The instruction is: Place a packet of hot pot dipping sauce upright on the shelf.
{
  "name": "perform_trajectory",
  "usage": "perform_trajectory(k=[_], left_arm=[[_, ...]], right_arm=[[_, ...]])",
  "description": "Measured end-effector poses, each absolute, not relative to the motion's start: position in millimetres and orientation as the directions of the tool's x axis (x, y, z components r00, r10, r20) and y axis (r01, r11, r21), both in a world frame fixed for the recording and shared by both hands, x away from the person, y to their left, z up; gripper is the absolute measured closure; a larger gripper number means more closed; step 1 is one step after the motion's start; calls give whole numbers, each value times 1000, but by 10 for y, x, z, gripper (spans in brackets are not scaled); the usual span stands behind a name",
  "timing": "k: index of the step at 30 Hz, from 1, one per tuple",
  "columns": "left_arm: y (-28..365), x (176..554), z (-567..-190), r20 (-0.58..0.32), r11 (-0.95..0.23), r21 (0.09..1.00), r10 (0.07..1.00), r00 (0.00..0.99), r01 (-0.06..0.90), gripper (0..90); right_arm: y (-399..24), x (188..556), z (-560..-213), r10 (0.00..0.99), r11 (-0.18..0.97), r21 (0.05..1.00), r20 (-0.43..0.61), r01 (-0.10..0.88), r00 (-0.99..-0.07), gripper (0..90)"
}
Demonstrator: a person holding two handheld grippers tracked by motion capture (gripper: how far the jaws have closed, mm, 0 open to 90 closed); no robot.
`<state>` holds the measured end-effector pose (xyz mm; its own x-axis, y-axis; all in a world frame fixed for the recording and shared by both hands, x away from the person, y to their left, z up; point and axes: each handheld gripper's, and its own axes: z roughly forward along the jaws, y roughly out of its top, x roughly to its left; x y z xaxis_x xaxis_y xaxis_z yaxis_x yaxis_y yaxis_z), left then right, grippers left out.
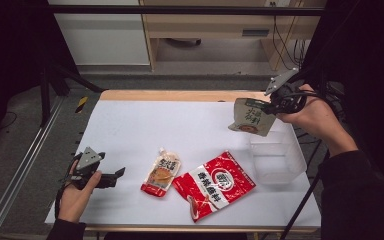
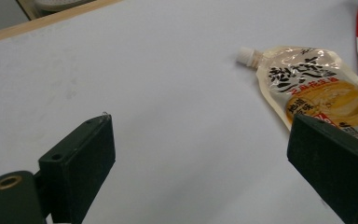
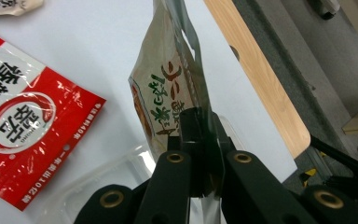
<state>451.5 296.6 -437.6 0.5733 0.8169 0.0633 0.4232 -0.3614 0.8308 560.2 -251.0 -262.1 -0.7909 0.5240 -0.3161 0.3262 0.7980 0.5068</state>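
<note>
Printed packets, mostly Chinese lettering

The red packet (image 3: 25,126) bears white Chinese characters and a round logo; the spouted pouch (image 2: 317,91) carries black brush characters; the held pouch (image 3: 168,88) has green and brown script.

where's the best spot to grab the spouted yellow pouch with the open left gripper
The spouted yellow pouch lies flat on the white table, cap pointing away from the person. Probably best to bring the left gripper in low from its left side and pinch the thin side seam just below the cap.

Glossy plastic pouch (image 3: 172,93), matt white table (image 1: 180,125)
</note>
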Motion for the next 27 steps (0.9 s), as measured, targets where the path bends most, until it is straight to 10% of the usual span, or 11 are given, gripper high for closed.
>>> perform_trajectory(k=[27], left_arm=[[2998,4525,-4465,56,-368,813,821,568,452,75]], right_arm=[[-2812,5683,-2573,588,772,523,-374,360,-718,900]])
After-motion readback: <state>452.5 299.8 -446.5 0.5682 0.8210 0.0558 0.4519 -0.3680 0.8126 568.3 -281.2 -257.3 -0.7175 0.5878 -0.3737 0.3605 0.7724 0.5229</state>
